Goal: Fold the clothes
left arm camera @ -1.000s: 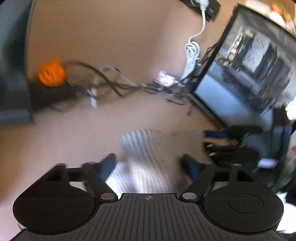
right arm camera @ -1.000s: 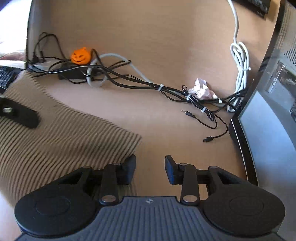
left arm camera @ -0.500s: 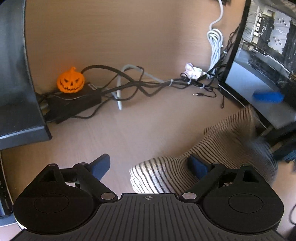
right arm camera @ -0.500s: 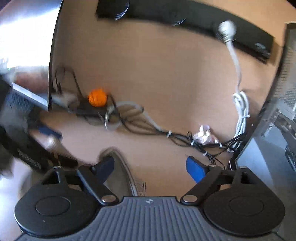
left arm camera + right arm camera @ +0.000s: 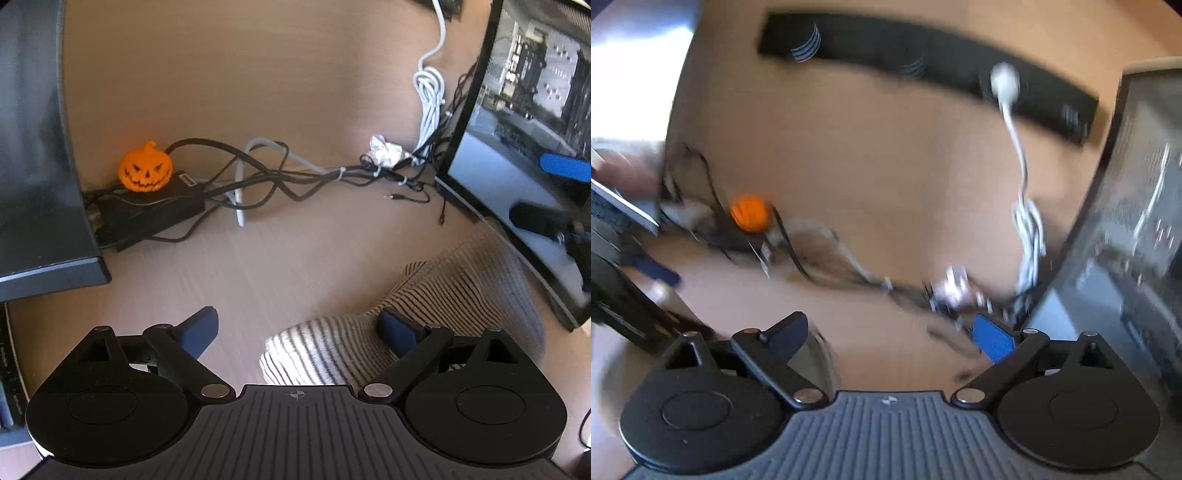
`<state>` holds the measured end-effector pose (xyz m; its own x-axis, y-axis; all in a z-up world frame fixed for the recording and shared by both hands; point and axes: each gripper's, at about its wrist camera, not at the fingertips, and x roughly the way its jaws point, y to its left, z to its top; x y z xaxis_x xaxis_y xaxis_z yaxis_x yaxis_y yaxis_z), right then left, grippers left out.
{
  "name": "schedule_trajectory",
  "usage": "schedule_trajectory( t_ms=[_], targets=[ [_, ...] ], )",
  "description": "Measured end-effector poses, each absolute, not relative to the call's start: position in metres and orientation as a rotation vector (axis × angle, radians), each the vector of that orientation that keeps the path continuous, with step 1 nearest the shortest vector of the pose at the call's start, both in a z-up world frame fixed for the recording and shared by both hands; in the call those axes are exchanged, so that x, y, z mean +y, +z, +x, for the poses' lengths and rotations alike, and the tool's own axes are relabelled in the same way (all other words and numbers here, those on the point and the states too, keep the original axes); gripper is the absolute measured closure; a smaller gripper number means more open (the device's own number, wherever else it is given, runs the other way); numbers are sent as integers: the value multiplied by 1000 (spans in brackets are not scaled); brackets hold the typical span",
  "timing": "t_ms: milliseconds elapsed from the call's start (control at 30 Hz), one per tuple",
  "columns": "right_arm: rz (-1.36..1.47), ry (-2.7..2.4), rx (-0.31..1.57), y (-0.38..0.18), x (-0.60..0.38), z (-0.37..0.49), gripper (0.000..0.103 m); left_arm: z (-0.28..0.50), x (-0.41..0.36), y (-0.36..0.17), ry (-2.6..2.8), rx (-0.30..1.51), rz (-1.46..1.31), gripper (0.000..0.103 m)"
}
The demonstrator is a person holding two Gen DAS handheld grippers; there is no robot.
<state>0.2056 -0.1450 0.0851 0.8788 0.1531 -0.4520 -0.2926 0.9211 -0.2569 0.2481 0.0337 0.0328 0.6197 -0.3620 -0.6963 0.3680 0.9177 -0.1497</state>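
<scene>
— What had changed for us?
— A second earlier the right gripper [image 5: 892, 338] sat nearly shut at the edge of the spread striped garment [image 5: 399, 332]. Now both our grippers stood spread wide, pinching nothing, and the garment lay bunched on the desk [image 5: 295, 251], lower right of the left wrist view. We judged one fold released.
— And the left gripper [image 5: 299, 328]?
— Open, its right finger over the cloth.
— Which way did it lie?
— Its long axis ran from lower centre up toward the right edge.
</scene>
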Motion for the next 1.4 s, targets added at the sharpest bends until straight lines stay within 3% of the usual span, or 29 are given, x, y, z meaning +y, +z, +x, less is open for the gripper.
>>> schedule_trajectory(
  t_ms=[233,467,533,633,700,867,933,1067,1233,1300,1400],
  targets=[
    [-468,136,598,20,-129,222,2,215,56,57,-472,782,-121,7],
    [-398,77,597,13,-137,221,0,195,48,45,-530,810,-83,7],
    [-402,75,589,15,-138,218,0,201,44,40,-557,853,-116,12],
    [-358,73,599,19,-147,213,0,206,35,40,-583,839,-130,29],
    [-353,76,601,22,-149,211,0,211,33,39,-580,832,-167,46],
    [-377,46,582,21,-150,210,0,230,41,33,-599,826,-250,49],
    [-374,40,594,18,-150,211,0,240,45,26,-563,841,-249,48],
    [-369,29,618,11,-151,215,0,241,52,18,-490,853,-216,28],
    [-358,15,647,3,-153,219,0,220,60,42,-414,803,-165,22],
    [-353,9,651,1,-154,221,0,209,63,57,-401,779,-155,10],
    [-341,-2,652,-1,-155,223,0,195,68,72,-488,768,-212,10]
  ],
)
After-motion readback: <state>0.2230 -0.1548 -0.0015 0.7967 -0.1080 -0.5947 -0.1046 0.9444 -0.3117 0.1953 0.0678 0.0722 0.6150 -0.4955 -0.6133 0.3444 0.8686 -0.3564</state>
